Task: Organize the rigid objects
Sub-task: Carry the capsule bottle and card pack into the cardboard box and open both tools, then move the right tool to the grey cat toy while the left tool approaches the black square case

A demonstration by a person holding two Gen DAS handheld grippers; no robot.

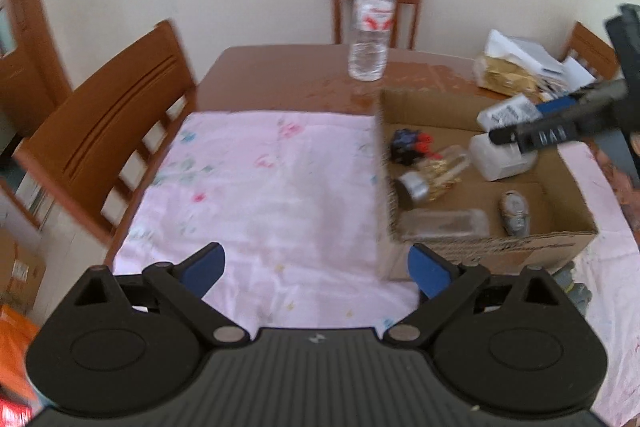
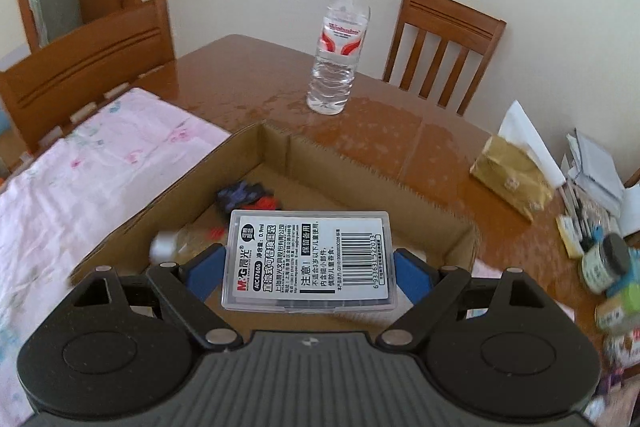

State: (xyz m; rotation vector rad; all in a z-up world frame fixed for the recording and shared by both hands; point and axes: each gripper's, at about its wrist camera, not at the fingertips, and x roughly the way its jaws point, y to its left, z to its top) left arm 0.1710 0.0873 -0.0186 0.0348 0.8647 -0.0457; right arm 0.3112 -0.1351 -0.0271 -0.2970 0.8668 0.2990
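An open cardboard box (image 1: pixel 500 243) (image 2: pixel 360 163) stands on the pink cloth. Inside lie a dark toy with red parts (image 1: pixel 408 143) (image 2: pixel 248 197), a jar with a silver lid (image 1: pixel 432 177), a white tub (image 1: pixel 500 159), a clear flat case (image 1: pixel 444 223) and a small round item (image 1: pixel 514 213). My right gripper (image 2: pixel 310 267) is shut on a clear plastic labelled case (image 2: pixel 310 259) and holds it above the box; it also shows in the left wrist view (image 1: pixel 520 115). My left gripper (image 1: pixel 316 269) is open and empty over the cloth, left of the box.
A water bottle (image 1: pixel 370 23) (image 2: pixel 338 43) stands on the brown table (image 1: pixel 280 75) behind the box. A gold packet (image 2: pixel 512 179), papers (image 2: pixel 592 163) and small jars (image 2: pixel 604 267) lie at the right. Wooden chairs (image 1: pixel 108 131) (image 2: pixel 444 43) surround the table.
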